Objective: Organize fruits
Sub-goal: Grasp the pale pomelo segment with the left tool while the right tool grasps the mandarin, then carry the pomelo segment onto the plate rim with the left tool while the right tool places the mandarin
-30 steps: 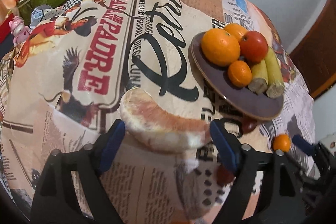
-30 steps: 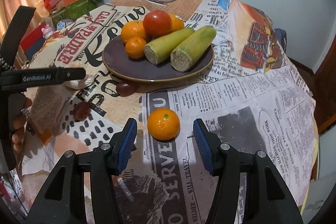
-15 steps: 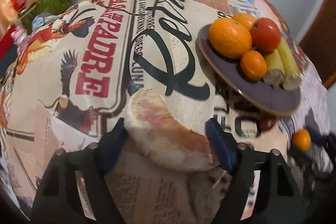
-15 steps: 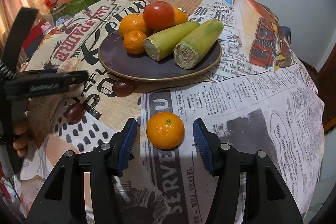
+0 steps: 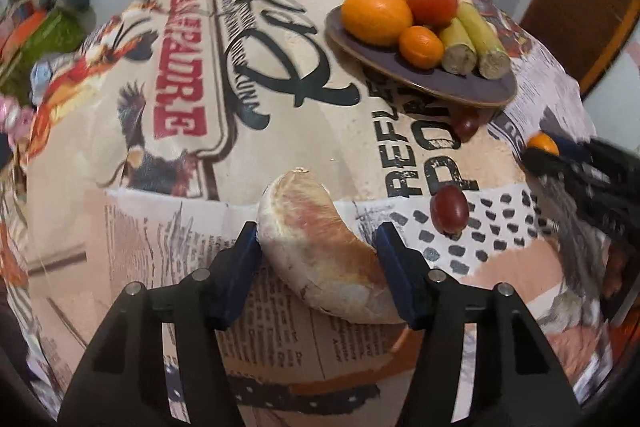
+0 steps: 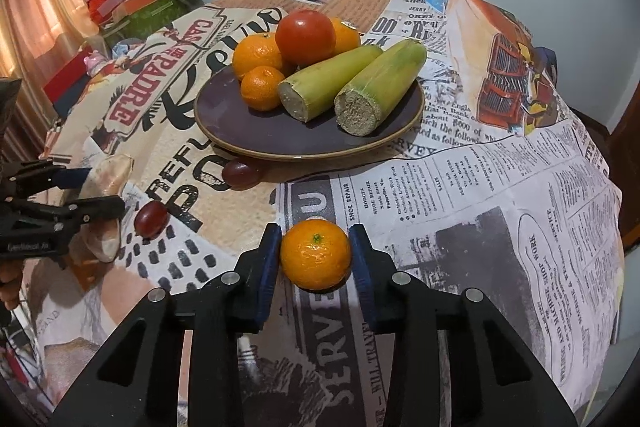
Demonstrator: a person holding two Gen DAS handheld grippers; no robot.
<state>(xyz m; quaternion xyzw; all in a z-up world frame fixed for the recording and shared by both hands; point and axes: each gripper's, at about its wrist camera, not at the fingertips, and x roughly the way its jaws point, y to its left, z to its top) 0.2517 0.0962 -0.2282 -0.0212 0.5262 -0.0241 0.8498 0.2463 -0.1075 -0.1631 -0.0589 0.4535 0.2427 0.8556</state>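
- Between the blue pads of the left gripper (image 5: pixel 318 253) sits a peeled pomelo segment (image 5: pixel 324 247); both pads touch its sides, so the gripper pinches it.
- Its long axis runs diagonally, with the blunt end pointing up-left, away from the camera, and the tapered end down-right, toward the right pad.
- Close to the right of the segment, 1 red grape (image 5: pixel 449 207) lies on the printed tablecloth (image 5: pixel 160 227). A 2nd grape (image 5: pixel 466 123) lies at the plate's near edge.
- The right gripper (image 6: pixel 314 261) is closed on a small mandarin (image 6: pixel 316 254); both pads press it, stem dot up, on the cloth.
- Ahead of it, well apart, the dark purple plate (image 6: pixel 256 131) carries 3 oranges (image 6: pixel 256 55), 1 tomato (image 6: pixel 306 37) and 2 sugarcane pieces (image 6: pixel 380 83), cut ends toward the right camera.
- The 2 grapes lie between the left gripper and the plate.
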